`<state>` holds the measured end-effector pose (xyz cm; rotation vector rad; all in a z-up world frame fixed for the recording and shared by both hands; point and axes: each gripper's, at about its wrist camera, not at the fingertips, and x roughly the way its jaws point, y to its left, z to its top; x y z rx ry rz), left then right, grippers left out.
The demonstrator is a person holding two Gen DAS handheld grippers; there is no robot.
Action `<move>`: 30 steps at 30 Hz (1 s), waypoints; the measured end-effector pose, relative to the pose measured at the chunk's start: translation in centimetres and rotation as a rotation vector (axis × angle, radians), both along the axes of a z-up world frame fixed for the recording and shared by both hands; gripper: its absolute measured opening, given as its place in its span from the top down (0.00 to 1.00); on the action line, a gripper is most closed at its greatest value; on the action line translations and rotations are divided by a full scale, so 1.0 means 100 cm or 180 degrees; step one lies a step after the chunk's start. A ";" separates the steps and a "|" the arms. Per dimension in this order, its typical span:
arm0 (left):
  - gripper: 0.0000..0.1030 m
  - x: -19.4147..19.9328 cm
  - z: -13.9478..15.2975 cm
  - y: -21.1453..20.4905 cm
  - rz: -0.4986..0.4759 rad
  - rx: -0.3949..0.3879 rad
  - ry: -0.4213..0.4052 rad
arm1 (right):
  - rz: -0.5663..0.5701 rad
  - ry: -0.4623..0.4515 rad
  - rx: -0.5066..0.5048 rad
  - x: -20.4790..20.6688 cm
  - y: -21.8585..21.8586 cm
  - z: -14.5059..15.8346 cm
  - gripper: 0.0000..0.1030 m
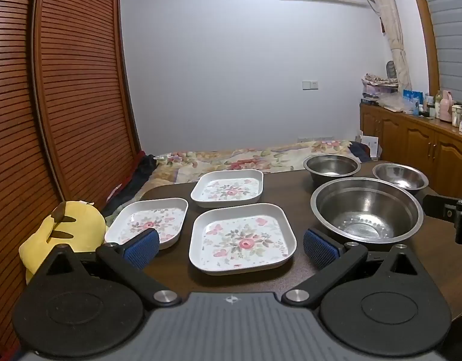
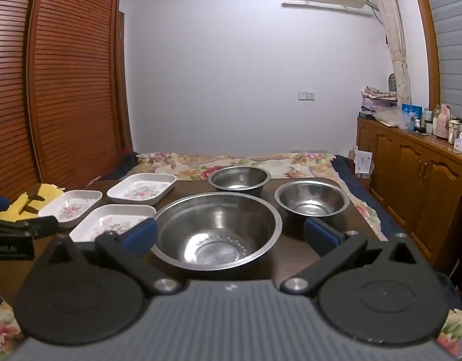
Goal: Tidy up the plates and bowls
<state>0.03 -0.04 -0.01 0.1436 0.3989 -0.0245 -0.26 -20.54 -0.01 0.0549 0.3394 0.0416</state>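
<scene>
Three white square plates with pink flower prints lie on the dark table: a near one (image 1: pixel 243 239), a left one (image 1: pixel 148 222) and a far one (image 1: pixel 228 188). To their right stand a large steel bowl (image 1: pixel 366 209) and two smaller steel bowls (image 1: pixel 331 167) (image 1: pixel 400 177). My left gripper (image 1: pixel 228 248) hangs open just before the near plate, nothing between its blue pads. My right gripper (image 2: pixel 231 236) is open in front of the large steel bowl (image 2: pixel 216 230), its pads either side of the near rim without touching. The right gripper's body shows at the left view's right edge.
A yellow plush toy (image 1: pixel 62 228) sits off the table's left edge. A bed with a floral cover (image 2: pixel 231 162) lies beyond the table (image 1: pixel 291 186). Slatted wooden wardrobe doors (image 1: pixel 65 90) stand on the left, and a cluttered wooden cabinet (image 2: pixel 417 162) on the right.
</scene>
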 end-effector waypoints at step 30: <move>0.00 -0.002 0.001 0.000 -0.0043 -0.0022 -0.0025 | -0.0042 -0.0058 -0.0014 -0.001 -0.003 0.001 0.00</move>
